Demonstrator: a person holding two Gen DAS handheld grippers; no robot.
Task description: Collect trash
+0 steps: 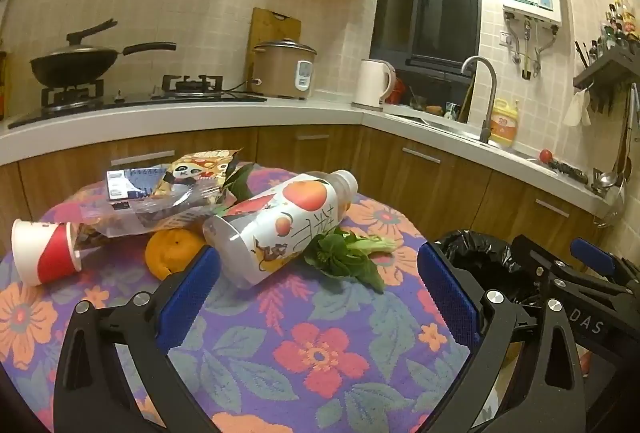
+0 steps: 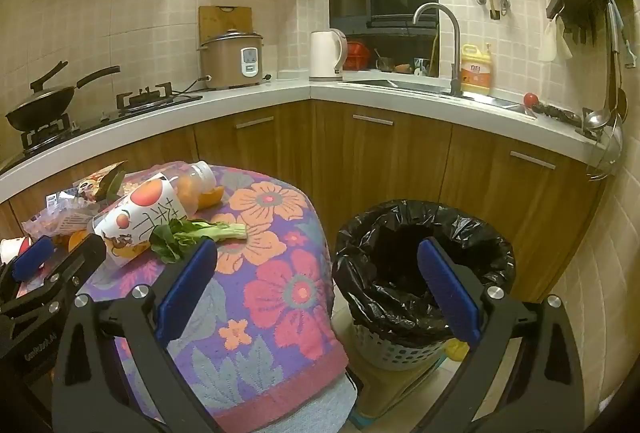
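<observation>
Hovering over the flowery bench [image 1: 320,353], the left tool [image 1: 318,297] is spread as wide as it goes with nothing in it, pointing at a tipped bottle [image 1: 280,225], some greens [image 1: 344,253], an orange [image 1: 172,253], a wrapper [image 1: 160,193] and a cup [image 1: 44,249], all bunched at the far side. Right tool [image 2: 318,297] is wide open and empty too, between the bench edge and the black-lined bin [image 2: 424,273] just beside it.

A: Is the way to the bin [image 2: 424,233] free?
B: Yes, its mouth is open. Bare cloth [image 1: 304,337] lies near; the bottle [image 1: 280,225], greens [image 1: 344,253] and orange peel [image 1: 172,253] crowd the far side.
</observation>
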